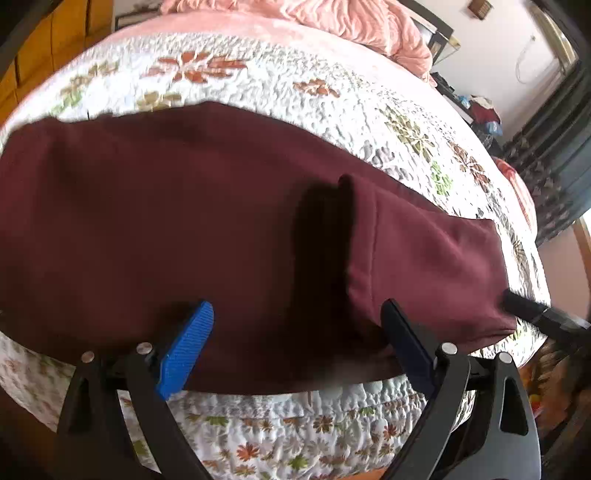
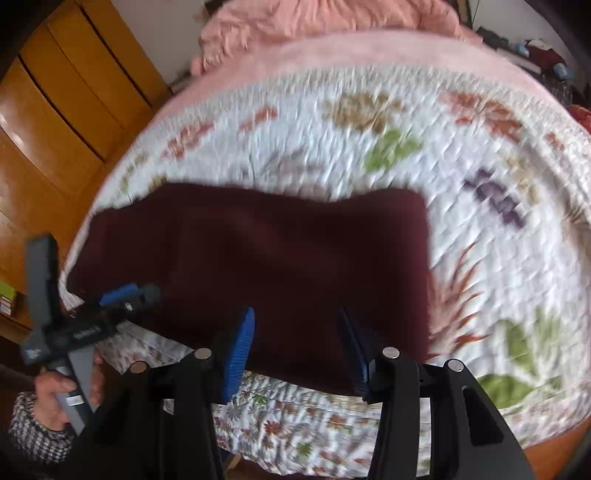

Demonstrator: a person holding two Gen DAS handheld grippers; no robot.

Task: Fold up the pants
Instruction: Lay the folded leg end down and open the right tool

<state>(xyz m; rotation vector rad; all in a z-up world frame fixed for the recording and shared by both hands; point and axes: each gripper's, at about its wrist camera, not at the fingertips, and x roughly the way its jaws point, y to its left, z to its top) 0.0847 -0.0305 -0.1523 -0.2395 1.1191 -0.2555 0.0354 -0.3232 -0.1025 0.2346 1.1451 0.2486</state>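
My maroon pants (image 1: 184, 229) lie flat across the near edge of the floral quilt (image 1: 295, 85), already doubled over, with one folded end (image 1: 424, 258) lapped on top at my right.

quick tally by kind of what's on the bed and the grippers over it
Maroon pants, part folded, on the quilt: 1
Floral quilt: 1
Pink blanket bunched at the far end: 1
Grippers, both open, neither holding cloth: 2, left gripper and right gripper
Total: 5
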